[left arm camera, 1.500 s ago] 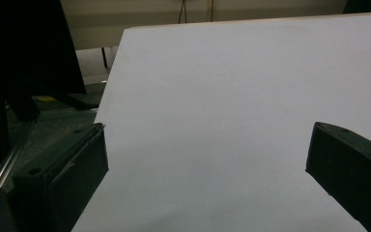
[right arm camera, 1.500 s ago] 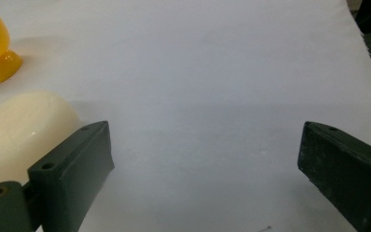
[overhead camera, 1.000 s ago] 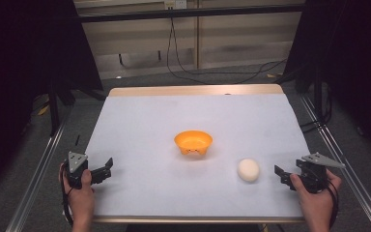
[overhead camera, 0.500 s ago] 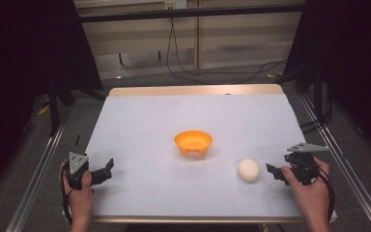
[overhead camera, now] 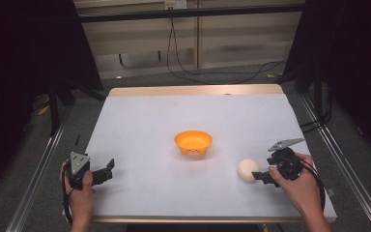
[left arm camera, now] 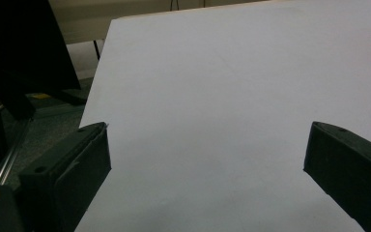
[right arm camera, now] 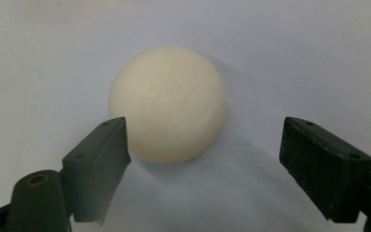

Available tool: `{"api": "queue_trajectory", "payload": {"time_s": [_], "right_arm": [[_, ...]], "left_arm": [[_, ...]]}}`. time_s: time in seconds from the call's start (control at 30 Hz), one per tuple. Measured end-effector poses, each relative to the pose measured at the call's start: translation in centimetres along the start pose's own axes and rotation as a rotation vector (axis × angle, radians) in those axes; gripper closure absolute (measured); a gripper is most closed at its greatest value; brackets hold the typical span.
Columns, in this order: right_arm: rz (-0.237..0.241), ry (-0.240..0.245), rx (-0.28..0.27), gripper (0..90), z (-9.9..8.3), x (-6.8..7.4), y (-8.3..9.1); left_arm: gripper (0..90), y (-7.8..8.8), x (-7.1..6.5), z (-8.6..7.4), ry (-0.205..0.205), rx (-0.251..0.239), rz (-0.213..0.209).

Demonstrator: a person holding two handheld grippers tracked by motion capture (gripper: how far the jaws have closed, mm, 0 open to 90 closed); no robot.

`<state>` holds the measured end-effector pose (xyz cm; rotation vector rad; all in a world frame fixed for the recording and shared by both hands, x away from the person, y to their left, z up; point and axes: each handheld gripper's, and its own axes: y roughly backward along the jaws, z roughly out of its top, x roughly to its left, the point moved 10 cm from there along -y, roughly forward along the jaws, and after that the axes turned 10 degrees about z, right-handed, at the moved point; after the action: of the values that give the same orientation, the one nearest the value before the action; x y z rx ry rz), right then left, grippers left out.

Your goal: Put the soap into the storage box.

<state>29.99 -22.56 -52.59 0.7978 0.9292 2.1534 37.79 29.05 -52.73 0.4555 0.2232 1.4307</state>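
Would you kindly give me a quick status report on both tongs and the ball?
Right tongs open, just opening, at white ball, not gripping. Left tongs open, idle. Orange bowl apart; nothing in the way.

On my desk (overhead camera: 140, 121) the bowl (overhead camera: 193, 142) sits near the middle, a little toward the near edge. The ball (overhead camera: 248, 169) lies to its right and nearer the near edge, well apart from it. My right hand-held gripper (overhead camera: 260, 176) is just right of the ball, by the near right corner, its jaws pointing at the ball, which lies just ahead of their tips. My left hand-held gripper (overhead camera: 107, 169) rests at the near left corner, over bare desk.
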Motion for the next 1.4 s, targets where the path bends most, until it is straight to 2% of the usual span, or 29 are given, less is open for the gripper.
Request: {"api": "queue_trajectory", "payload": {"time_s": [0.03,0.1,0.17,0.23,0.27,0.43,0.67,0.73,0.9,0.97,1.1,1.4], "right_arm": [[0.023,0.015,0.013,18.0,0.1,0.4,-0.4],[0.026,0.018,0.018,18.0,0.2,0.6,-0.6],[0.043,0.042,0.038,16.6,0.4,1.0,-1.2],[0.043,0.043,0.043,16.3,0.5,1.1,-1.3],[0.036,0.066,0.071,15.8,0.4,1.1,-1.7],[0.024,0.084,0.095,18.1,0.5,1.1,-2.4],[0.011,0.089,0.125,23.7,0.5,1.2,-3.6],[0.011,0.095,0.119,24.2,0.5,1.2,-3.7],[0.006,0.069,0.126,24.5,0.6,1.2,-3.6],[-0.001,0.077,0.124,24.5,0.7,1.1,-3.6],[0.014,0.064,0.111,24.5,1.0,1.3,-3.5],[0.020,0.087,0.077,24.5,3.3,1.9,-2.8]], "left_arm": [[2.7,0.0,0.0,0.0,-0.008,0.002,-0.002],[2.7,0.0,0.0,0.0,-0.009,0.001,-0.003],[2.7,0.0,0.0,0.0,-0.015,0.002,-0.003],[2.8,0.0,-0.1,0.0,-0.017,0.003,-0.003],[2.8,0.0,-0.1,0.0,-0.019,0.003,-0.003],[2.9,0.0,-0.2,0.0,-0.022,0.004,-0.004],[3.0,0.0,-0.2,0.0,-0.026,0.004,-0.002],[3.0,-0.1,-0.2,-0.1,-0.028,0.005,-0.003],[3.0,-0.1,-0.3,0.0,-0.029,0.004,-0.001],[3.0,-0.1,-0.3,-0.1,-0.029,0.004,-0.002],[3.1,0.0,-0.2,-0.1,-0.033,0.005,-0.001],[3.1,0.0,-0.2,-0.1,-0.040,0.005,-0.001]]}}
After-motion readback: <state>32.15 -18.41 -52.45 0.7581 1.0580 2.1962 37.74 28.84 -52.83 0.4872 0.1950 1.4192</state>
